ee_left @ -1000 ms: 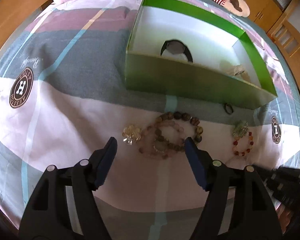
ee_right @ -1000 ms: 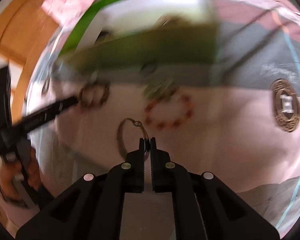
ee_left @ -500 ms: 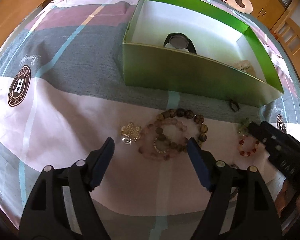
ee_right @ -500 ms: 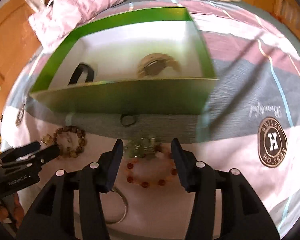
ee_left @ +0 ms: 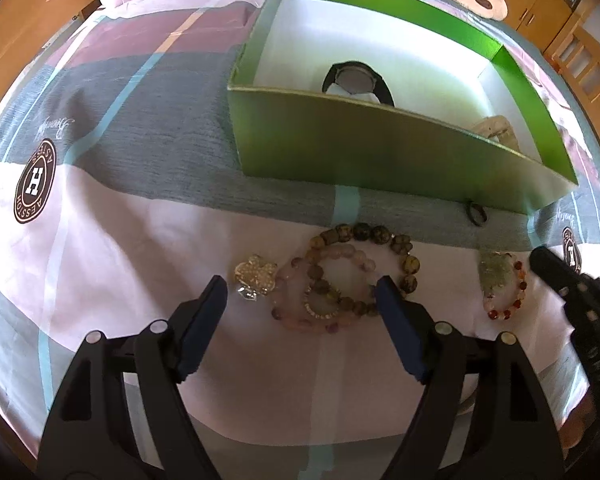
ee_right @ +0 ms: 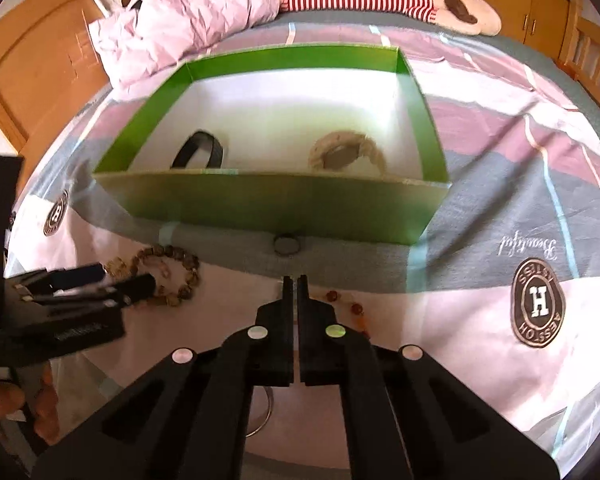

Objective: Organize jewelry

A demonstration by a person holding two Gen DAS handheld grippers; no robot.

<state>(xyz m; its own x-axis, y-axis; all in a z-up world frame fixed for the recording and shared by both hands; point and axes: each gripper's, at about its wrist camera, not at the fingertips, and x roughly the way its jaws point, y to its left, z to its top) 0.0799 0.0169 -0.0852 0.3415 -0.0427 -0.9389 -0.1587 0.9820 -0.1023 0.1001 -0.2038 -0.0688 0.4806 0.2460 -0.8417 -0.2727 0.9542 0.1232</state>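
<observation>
The left gripper (ee_left: 300, 300) hangs with fingers wide around the stacked bracelets (ee_left: 346, 276) on the bed (ee_left: 120, 240), likely lining up a grasp. The right gripper (ee_right: 295, 280) has its fingers nearly together over the red bracelet (ee_left: 508, 296); whether they pinch it, I cannot tell. The box (ee_right: 260, 204) lies just beyond.

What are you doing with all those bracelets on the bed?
A person holds a gripper in each hand and is sorting jewelry into the green box. A black watch and a tan bracelet already lie inside. The left gripper is open over the pile of beaded bracelets. The right gripper has closed by the red bead bracelet, but whether it grips it is hidden. A small dark ring waits by the box.
</observation>
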